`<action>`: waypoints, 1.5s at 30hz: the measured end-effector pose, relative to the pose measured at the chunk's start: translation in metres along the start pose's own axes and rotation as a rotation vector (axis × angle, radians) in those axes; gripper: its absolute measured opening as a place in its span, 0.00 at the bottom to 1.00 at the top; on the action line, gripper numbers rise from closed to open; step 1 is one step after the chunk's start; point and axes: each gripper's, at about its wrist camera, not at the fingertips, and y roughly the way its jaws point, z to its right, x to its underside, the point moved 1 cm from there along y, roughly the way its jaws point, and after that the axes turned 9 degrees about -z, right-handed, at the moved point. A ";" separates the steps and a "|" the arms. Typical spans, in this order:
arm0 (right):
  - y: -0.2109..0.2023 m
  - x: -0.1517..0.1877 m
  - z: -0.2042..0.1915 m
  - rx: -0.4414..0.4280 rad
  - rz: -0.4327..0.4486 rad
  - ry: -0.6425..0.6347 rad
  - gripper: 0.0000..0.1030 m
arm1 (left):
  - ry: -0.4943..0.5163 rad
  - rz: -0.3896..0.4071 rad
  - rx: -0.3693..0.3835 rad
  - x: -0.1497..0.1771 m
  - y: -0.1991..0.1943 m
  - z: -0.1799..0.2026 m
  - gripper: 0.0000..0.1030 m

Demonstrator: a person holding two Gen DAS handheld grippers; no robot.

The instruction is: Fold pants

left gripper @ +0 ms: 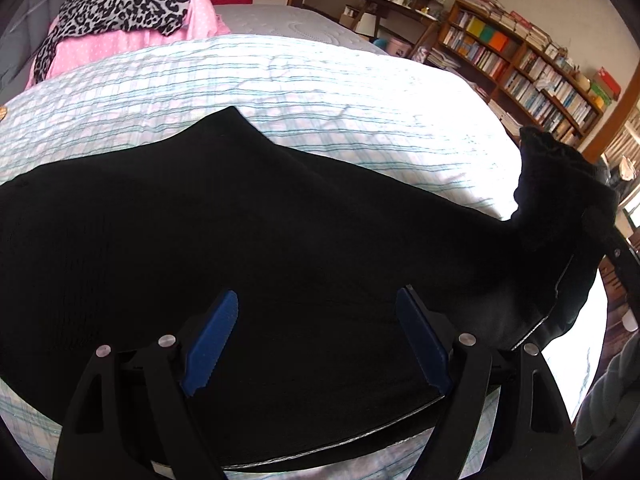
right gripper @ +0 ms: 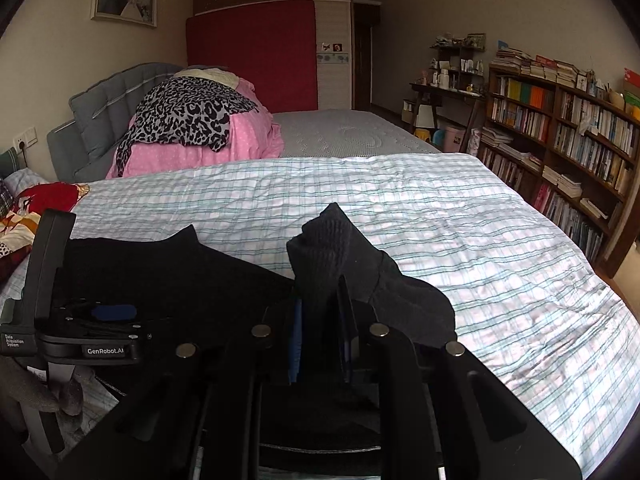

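Black pants (left gripper: 248, 240) lay spread on a striped bed (right gripper: 440, 220). The left gripper (left gripper: 316, 340) hovered over them, jaws spread wide. The right gripper (right gripper: 320, 344) had its jaws pinching a raised bunch of the fabric.

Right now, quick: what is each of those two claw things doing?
Left gripper: open, poised over the black knit pants, gripping nothing.
Right gripper: closed on a bunched end of the pants.

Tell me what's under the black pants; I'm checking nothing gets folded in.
The black pants lie on the plaid bedspread, visible all round them. Anything beneath the cloth itself is covered.
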 end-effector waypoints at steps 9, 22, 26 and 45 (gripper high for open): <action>0.034 0.020 -0.102 -0.031 -0.024 -0.186 0.14 | -0.103 0.005 -0.037 0.018 -0.017 -0.050 0.79; 0.075 0.045 -0.171 -0.075 -0.092 -0.256 0.14 | -0.191 0.029 -0.064 0.033 -0.032 -0.086 0.79; 0.083 0.043 -0.174 -0.083 -0.098 -0.247 0.14 | -0.207 0.023 -0.069 0.036 -0.032 -0.085 0.79; 0.022 0.063 -0.111 -0.273 -0.132 -0.175 0.44 | -0.144 0.015 -0.099 0.024 -0.039 -0.053 0.79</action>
